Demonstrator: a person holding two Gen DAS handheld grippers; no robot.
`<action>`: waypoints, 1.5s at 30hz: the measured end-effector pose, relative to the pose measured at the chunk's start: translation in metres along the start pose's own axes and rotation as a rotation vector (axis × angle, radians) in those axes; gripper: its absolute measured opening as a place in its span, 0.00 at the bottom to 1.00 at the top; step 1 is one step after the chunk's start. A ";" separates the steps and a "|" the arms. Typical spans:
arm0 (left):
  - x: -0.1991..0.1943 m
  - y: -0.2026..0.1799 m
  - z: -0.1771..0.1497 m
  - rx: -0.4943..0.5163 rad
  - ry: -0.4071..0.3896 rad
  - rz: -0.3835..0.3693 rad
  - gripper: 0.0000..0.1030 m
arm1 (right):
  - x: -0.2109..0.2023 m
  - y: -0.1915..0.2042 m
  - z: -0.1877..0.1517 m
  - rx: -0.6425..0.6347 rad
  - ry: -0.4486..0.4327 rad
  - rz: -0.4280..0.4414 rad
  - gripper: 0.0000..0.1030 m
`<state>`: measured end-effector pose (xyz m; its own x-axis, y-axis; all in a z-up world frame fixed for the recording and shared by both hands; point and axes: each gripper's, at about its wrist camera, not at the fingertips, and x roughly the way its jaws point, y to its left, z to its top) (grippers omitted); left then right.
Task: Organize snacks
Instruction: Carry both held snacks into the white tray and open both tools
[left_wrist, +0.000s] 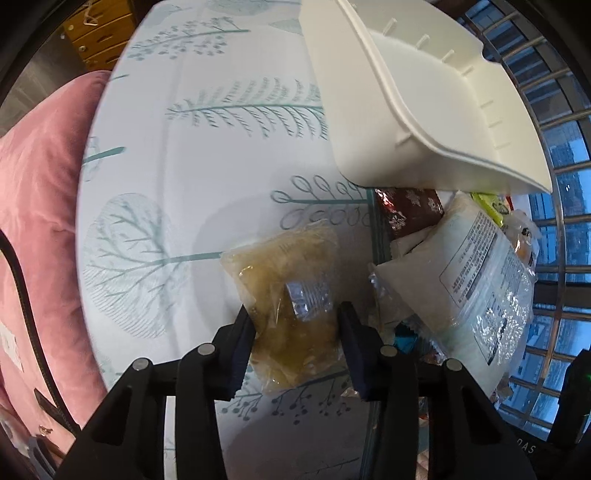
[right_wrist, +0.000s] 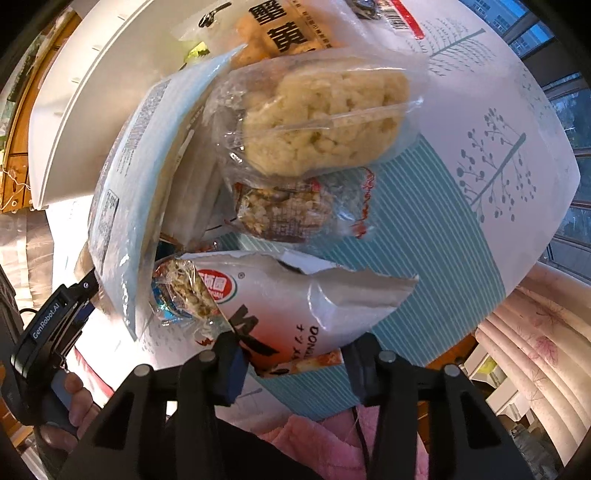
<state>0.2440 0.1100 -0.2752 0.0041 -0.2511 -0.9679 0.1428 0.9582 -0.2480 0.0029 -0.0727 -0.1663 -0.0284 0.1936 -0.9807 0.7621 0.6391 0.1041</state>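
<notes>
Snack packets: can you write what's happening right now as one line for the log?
left tool: on yellowish clear packet | right tool: on torn white bag | white bin: empty, tilted

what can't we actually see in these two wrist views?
- White basket, left wrist view: interior hidden, it is seen from outside.
- Snacks under the large clear packet, left wrist view: covered by it.
- Torn white bag, right wrist view: its lower end is hidden behind the right gripper, contact unclear.

Black left gripper (left_wrist: 297, 325), blue-padded jaws, silver pivot pins, right gripper (right_wrist: 291, 347) alike, "GenRobot.AI" marking
</notes>
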 end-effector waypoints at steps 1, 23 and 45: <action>-0.005 0.001 -0.002 -0.007 -0.010 0.005 0.42 | -0.003 -0.002 -0.002 0.003 -0.003 0.004 0.43; -0.120 0.001 -0.037 0.017 -0.061 -0.015 0.42 | -0.096 -0.013 -0.005 0.006 -0.082 0.200 0.43; -0.172 -0.089 0.009 -0.091 -0.227 0.016 0.42 | -0.170 0.025 0.125 -0.367 -0.219 0.275 0.43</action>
<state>0.2393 0.0671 -0.0866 0.2299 -0.2504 -0.9405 0.0507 0.9681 -0.2453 0.1075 -0.1826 -0.0179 0.3079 0.2556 -0.9165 0.4440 0.8133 0.3760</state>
